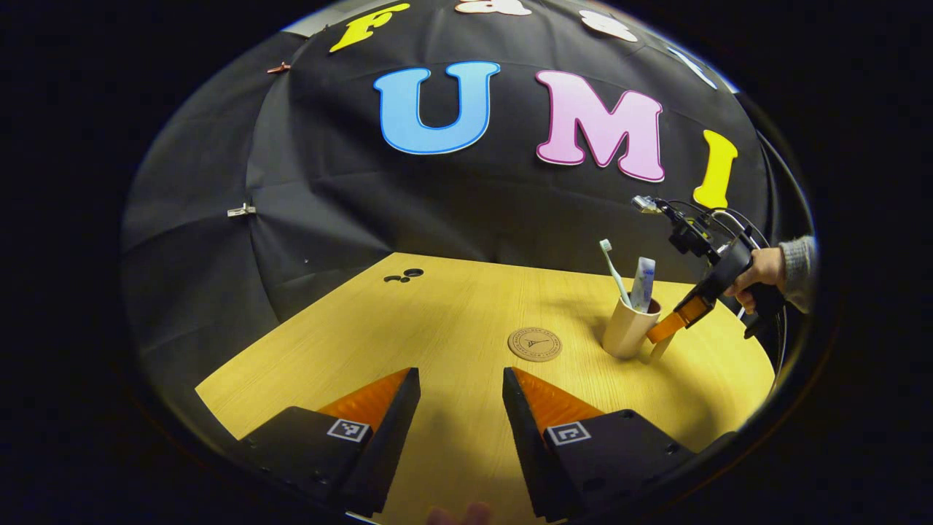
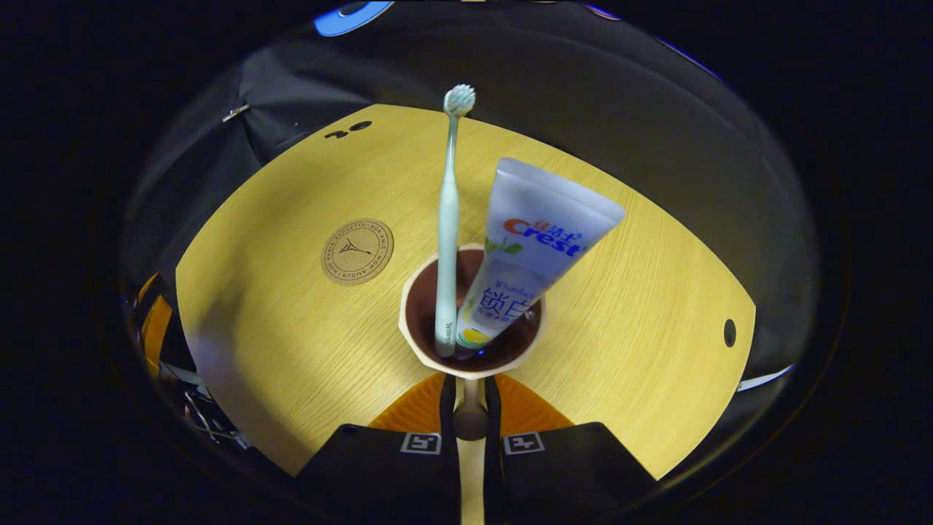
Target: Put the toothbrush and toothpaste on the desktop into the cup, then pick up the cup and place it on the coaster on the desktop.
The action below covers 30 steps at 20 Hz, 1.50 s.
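Beige cup holds one mint toothbrush, one white toothpaste. Right tool clamped on cup handle; left tool released. One coaster on surface

Left tongs are sitting low over the worktop in the left gripper view, fingers spread wide apart, gripping nothing, pointing forward.

Right tongs in the right gripper view are pressing both fingers together on the cup handle, one finger on each side, with just a narrow gap between them taken up by the handle.

In the left gripper view the right tongs are showing farther off at the right, angling downward to the cup. A hand is wrapping around their grip, with a sleeve at the wrist.
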Each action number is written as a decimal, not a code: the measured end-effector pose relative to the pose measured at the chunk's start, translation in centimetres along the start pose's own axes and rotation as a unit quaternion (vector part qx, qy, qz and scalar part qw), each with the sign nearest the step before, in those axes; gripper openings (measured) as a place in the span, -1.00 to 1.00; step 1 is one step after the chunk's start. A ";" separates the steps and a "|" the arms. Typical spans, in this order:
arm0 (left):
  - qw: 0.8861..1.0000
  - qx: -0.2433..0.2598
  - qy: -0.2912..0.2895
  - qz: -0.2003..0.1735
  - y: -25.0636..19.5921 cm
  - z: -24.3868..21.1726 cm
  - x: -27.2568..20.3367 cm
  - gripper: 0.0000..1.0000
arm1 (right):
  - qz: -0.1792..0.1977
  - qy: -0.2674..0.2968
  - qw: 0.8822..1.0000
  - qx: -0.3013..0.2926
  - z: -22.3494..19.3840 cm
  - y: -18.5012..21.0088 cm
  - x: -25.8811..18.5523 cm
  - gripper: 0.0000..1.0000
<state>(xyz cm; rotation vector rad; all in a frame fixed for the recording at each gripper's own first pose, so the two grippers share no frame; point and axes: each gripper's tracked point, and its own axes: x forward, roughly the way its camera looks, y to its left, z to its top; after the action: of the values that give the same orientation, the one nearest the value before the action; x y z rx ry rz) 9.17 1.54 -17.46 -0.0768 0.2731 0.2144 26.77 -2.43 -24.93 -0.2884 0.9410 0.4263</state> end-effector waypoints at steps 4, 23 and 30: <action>1.000 0.006 0.000 -0.006 0.5 0.2 0.2 0.48 | -0.007 -0.023 1.000 0.018 0.0 0.3 0.1 -0.77; 1.000 -0.010 0.001 -0.008 7.2 -0.4 -0.7 0.47 | 0.032 -0.040 0.999 -0.010 8.7 13.5 3.2 -0.79; 1.000 -0.022 0.003 -0.011 8.4 -0.4 0.2 0.46 | 0.008 -0.014 1.000 -0.010 8.4 13.5 3.4 -0.77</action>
<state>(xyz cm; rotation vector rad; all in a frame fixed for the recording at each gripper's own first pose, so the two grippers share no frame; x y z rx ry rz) 7.39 9.69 -18.27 -0.1235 0.2743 0.1973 28.13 13.73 -23.77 -0.2925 0.9120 0.4537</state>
